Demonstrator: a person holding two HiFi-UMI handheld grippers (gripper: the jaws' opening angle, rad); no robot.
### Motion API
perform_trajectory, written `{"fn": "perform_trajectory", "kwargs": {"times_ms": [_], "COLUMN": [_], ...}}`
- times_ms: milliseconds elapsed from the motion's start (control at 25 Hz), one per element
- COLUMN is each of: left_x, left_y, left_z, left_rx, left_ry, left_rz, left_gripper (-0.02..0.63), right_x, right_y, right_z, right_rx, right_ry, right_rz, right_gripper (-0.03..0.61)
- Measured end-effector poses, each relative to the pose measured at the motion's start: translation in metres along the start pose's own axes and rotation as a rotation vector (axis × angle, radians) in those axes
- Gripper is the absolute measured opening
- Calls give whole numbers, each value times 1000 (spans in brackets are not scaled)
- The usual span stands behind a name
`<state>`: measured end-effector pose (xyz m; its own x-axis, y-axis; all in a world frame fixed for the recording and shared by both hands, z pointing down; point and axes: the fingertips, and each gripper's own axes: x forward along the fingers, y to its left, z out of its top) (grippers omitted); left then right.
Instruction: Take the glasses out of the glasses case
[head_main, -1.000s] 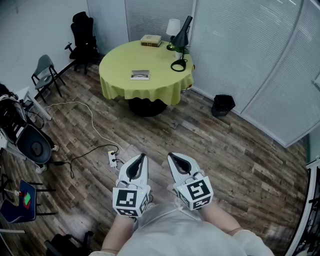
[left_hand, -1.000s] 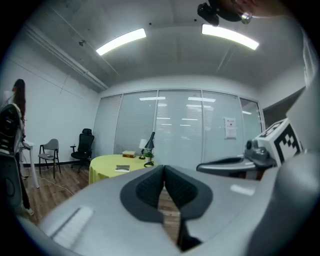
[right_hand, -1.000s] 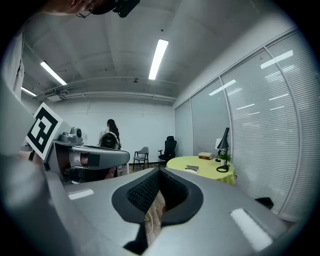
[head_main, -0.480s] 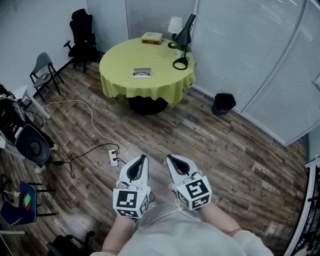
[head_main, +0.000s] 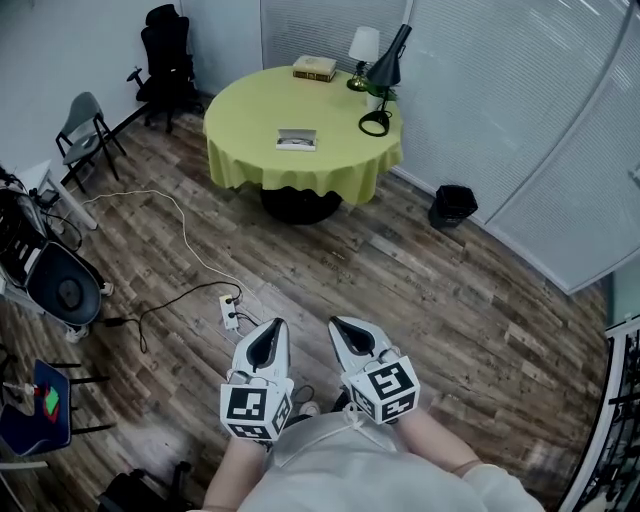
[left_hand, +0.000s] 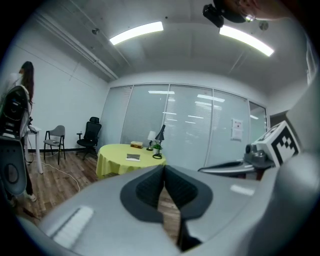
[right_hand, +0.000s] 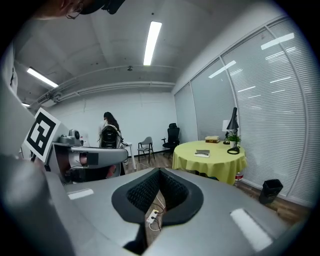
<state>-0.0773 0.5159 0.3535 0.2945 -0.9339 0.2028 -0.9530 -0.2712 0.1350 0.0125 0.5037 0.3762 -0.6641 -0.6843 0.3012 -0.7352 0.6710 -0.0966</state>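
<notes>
Left gripper (head_main: 274, 328) and right gripper (head_main: 340, 326), each with jaws pressed together and empty, held low before the person, case (head_main: 297, 140) well apart on yellow table (head_main: 240, 160), near lamp (head_main: 385, 70) and book (head_main: 314, 67), wood floor (head_main: 400, 290) between, power strip (head_main: 229, 313) just left of the grippers, bin (head_main: 452, 205) right of table.

On the table (head_main: 245, 120) lies the glasses case (head_main: 296, 140); book (head_main: 314, 68) behind, lamp (head_main: 392, 55) right.
</notes>
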Motion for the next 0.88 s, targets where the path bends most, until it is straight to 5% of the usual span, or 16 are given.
{"fn": "perform_trajectory", "kwargs": {"times_ms": [400, 880], "left_x": [75, 292], "left_y": [39, 63], "left_z": [-2, 50], "left_rx": [-20, -54], "left_ry": [29, 30], "left_rz": [43, 90], "left_gripper": [6, 6], "right_x": [73, 203], "right_y": [-52, -229], "right_z": [4, 63], "right_rx": [30, 13], "right_ry": [28, 39], "right_rz": [35, 107], "right_gripper": [-1, -1]}}
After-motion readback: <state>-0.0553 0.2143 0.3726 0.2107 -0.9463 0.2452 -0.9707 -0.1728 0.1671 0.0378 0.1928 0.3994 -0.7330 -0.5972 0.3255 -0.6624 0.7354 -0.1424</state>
